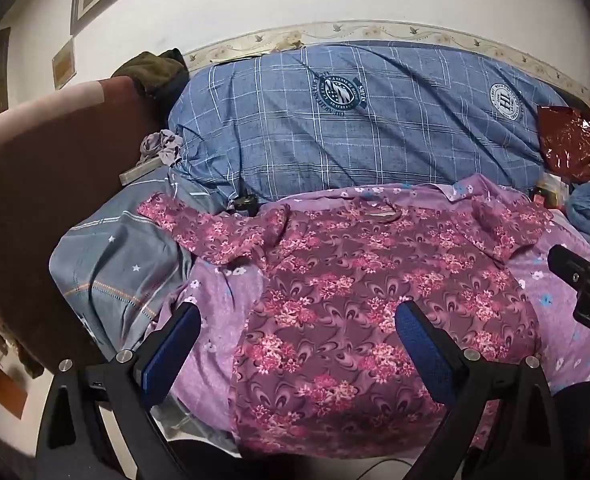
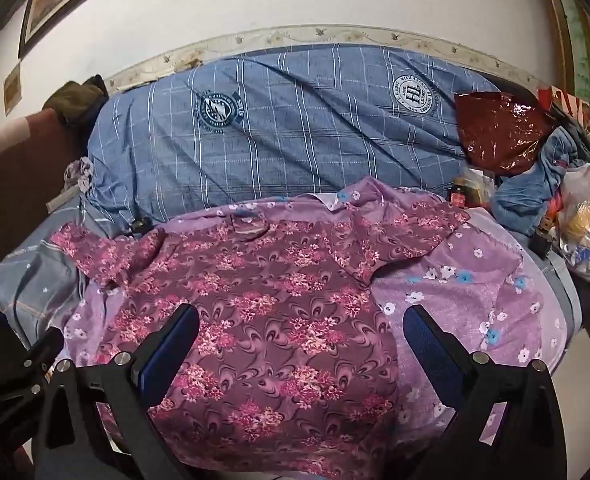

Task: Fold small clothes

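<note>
where the bed meets the wall: blue quilt (image 1: 355, 128) bunched long against it, two round crests printed on top.
shirt: maroon floral shirt (image 1: 355, 280) spread flat in the middle of the bed, collar toward the quilt, hem hanging toward the near edge; one sleeve (image 1: 207, 228) crumpled out to the left, the other bent on the right.
under the shirt: lilac sheet (image 2: 475, 292) with small white and blue flowers, showing on both sides of it.
left of shirt: grey cloth (image 1: 111, 276) with stars, partly under the left sleeve; brown headboard (image 1: 39, 184) beyond it.
far left corner: olive garment (image 1: 155, 68) on the headboard top; small grey rag (image 1: 163, 148) beside the quilt's end.
right of quilt: red foil bag (image 2: 499, 128) resting on the quilt's end; denim (image 2: 535, 184) heaped below it; clear plastic bag (image 2: 587, 216) at the bed's right edge; small bottles near the shirt's right shoulder, too small to tell more.
in the way: nothing lies on top of the shirt.
left gripper (image 1: 299, 344): tilted downward over the lower left part of the shirt, jaws spread wide, nothing between the pads; whether they touch the cloth cannot be told.
right gripper (image 2: 301, 348): tilted downward over the shirt's lower right, jaws spread wide, gripping nothing; it lies just beside the left one.
</note>
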